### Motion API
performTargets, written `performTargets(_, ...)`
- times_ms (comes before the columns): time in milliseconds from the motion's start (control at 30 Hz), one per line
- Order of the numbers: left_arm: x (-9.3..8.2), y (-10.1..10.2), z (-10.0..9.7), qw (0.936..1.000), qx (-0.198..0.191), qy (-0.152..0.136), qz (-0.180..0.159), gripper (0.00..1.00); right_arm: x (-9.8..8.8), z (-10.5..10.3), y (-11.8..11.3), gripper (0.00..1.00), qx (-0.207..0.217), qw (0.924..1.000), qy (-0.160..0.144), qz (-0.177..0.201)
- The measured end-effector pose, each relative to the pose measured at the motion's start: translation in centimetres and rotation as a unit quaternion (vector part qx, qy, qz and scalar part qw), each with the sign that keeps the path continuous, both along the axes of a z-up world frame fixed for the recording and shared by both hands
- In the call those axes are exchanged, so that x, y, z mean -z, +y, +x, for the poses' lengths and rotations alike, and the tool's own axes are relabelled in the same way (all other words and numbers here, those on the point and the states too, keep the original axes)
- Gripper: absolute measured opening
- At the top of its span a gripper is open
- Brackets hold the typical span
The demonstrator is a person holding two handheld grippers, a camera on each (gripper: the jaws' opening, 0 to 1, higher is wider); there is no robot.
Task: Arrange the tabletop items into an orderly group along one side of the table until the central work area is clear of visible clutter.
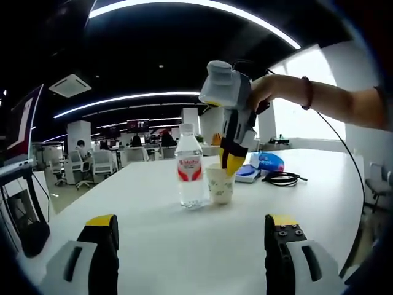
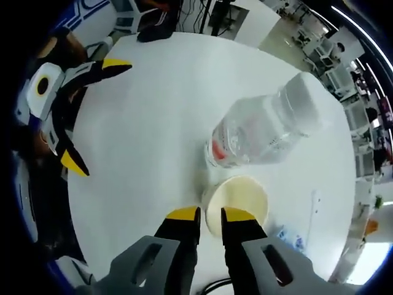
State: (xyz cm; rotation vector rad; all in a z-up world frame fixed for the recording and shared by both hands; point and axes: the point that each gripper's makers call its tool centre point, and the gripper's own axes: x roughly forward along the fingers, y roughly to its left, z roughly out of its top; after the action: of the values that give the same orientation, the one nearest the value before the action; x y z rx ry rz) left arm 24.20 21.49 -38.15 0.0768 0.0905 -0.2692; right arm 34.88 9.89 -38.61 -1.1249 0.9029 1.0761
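The water bottle [image 1: 190, 167] stood upright, long axis vertical, cap up, on the white table [image 1: 184, 239], touching the paper cup [image 1: 220, 184] beside it. The right gripper [image 2: 210, 214] pinched the cup's rim, one jaw inside, above its bare interior. A blue packet [image 1: 268, 161] and a black cable [image 1: 283, 179] lay beyond; the left gripper [image 1: 191, 224] hovered with jaws spread apart.
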Motion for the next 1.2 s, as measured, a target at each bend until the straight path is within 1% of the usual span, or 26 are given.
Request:
performTargets(100, -0.3, 0.0, -0.1, 1.0000, -0.001, -0.004, -0.001, 0.99, -0.2, 0.0, 0.2, 0.15, 0.000, 1.0000, -0.003, 0.008)
performTargets(433, -0.1, 0.0, -0.1, 1.0000, -0.002, 0.000, -0.006, 0.99, -0.6, -0.1, 0.3, 0.16, 0.016, 0.9995, -0.006, 0.028)
performTargets(800, -0.3, 0.0, 0.0, 1.0000, -0.001, -0.002, -0.006, 0.99, -0.9, -0.3, 0.6, 0.19, 0.009, 0.9991, -0.012, 0.039)
performTargets(1033, -0.4, -0.2, 0.0, 1.0000, -0.001, -0.001, -0.005, 0.99, -1.2, -0.4, 0.3, 0.20, 0.007, 0.9990, -0.020, 0.039)
performTargets(1167, -0.6, -0.3, 0.0, 1.0000, -0.001, -0.003, -0.004, 0.99, -1.7, -0.4, 0.1, 0.20, 0.011, 0.9985, -0.022, 0.050)
performTargets(1200, -0.6, -0.3, -0.1, 1.0000, -0.001, -0.002, -0.005, 0.99, -1.8, -0.6, 0.0, 0.20, 0.010, 0.9984, -0.019, 0.053)
